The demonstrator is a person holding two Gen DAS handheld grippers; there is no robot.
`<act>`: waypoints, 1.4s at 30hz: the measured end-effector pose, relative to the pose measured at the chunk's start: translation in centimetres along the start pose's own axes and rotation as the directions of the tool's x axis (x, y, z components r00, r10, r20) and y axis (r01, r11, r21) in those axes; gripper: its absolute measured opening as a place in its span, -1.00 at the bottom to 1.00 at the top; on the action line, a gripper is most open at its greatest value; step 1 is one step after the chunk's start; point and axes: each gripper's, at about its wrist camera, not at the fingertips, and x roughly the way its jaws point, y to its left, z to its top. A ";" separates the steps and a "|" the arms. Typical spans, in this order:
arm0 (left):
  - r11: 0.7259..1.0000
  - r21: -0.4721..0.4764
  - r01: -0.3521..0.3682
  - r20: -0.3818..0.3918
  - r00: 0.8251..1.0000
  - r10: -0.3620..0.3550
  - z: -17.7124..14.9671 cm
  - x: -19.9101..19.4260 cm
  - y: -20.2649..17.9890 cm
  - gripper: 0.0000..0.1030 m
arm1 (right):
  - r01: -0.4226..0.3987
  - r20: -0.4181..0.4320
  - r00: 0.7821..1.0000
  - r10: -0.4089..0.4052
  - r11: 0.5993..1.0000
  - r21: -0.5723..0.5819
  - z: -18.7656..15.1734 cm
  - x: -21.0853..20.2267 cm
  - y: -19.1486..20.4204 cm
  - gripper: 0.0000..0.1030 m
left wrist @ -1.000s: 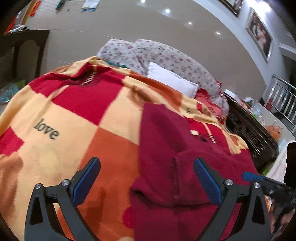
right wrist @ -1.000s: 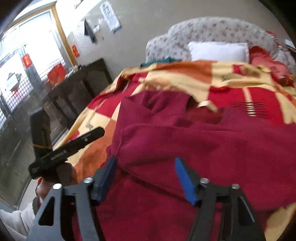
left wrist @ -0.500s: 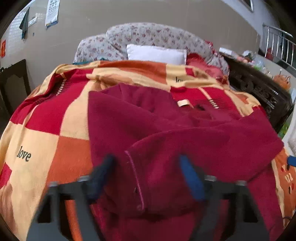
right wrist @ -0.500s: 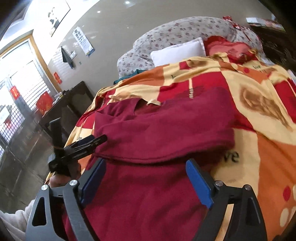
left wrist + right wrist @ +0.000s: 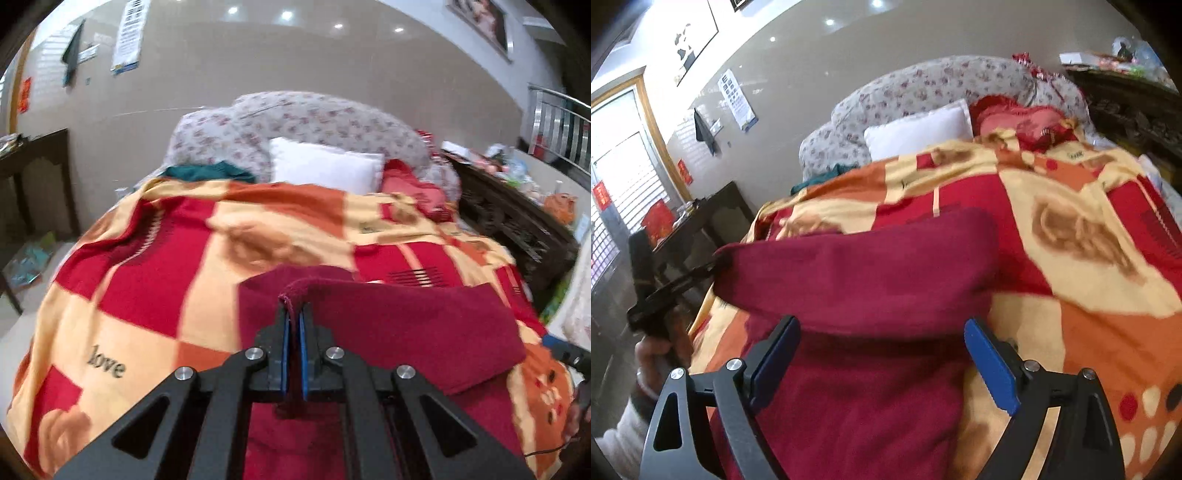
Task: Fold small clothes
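Left tongs (image 5: pixel 293 334) pinch the maroon garment (image 5: pixel 388 325) (on checked blanket (image 5: pixel 155 295)); right tongs (image 5: pixel 882 365) gape.

We see both wrist views sit low and close over the bed (image 5: pixel 155 280), facing its white pillow (image 5: pixel 325 166); both share the maroon garment (image 5: pixel 857 273).

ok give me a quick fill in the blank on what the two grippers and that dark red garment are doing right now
1. The left gripper is ____ on an edge of the dark red garment.
2. The right gripper has its jaws ____, gripping nothing.
3. The garment lies on a checked blanket printed with the word ____.
4. Beyond the blanket, a ____ pillow leans on the floral headboard.

Missing words: shut; open; love; white
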 end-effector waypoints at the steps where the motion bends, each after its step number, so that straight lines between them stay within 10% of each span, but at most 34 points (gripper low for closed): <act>1: 1.000 -0.017 -0.009 -0.032 0.999 0.009 -0.4 0.9 0.7 -0.91 | 0.008 0.004 1.000 -0.008 1.000 -0.012 0.6 0.6 0.2 0.68; 7: 0.997 -0.054 -0.049 -0.134 0.990 0.041 -3.4 5.5 2.7 -0.91 | 0.262 -0.085 0.956 -0.281 0.946 -0.190 0.9 6.6 0.1 -0.27; 10: 0.998 -0.026 -0.056 -0.114 0.992 0.053 -3.6 5.3 2.2 -0.90 | 0.308 -0.160 0.927 -0.340 0.931 -0.195 -0.5 8.0 -2.2 -0.27; 13: 0.998 -0.007 -0.070 -0.099 0.993 0.069 -3.5 4.6 1.8 -0.68 | 0.235 -0.185 0.951 -0.248 0.968 -0.089 -0.9 7.0 -4.5 -0.23; 15: 0.998 -0.022 -0.063 -0.073 0.995 0.062 -3.5 3.8 1.7 0.22 | 0.205 -0.154 0.965 -0.212 0.977 -0.059 -0.6 5.9 -4.6 -0.20; 17: 0.998 -0.030 -0.056 -0.019 0.998 0.055 -3.7 3.0 1.3 0.45 | 0.180 -0.100 0.978 -0.185 0.982 -0.055 0.2 4.9 -3.7 -0.19; 24: 0.989 0.081 -0.120 -0.041 0.992 0.123 -4.6 4.3 -1.3 0.47 | 0.176 -0.155 0.965 -0.209 0.963 -0.203 0.8 8.3 -0.2 -0.24; 28: 0.987 0.093 -0.134 -0.078 0.987 0.142 -5.4 5.4 -1.6 0.48 | 0.265 -0.138 0.944 -0.299 0.939 -0.219 0.5 8.5 -2.1 -0.85; 42: 0.983 0.092 -0.159 -0.099 0.981 0.168 -6.0 4.8 -1.7 0.61 | 0.190 -0.189 0.958 -0.218 0.970 -0.153 -1.5 7.7 -2.5 -0.48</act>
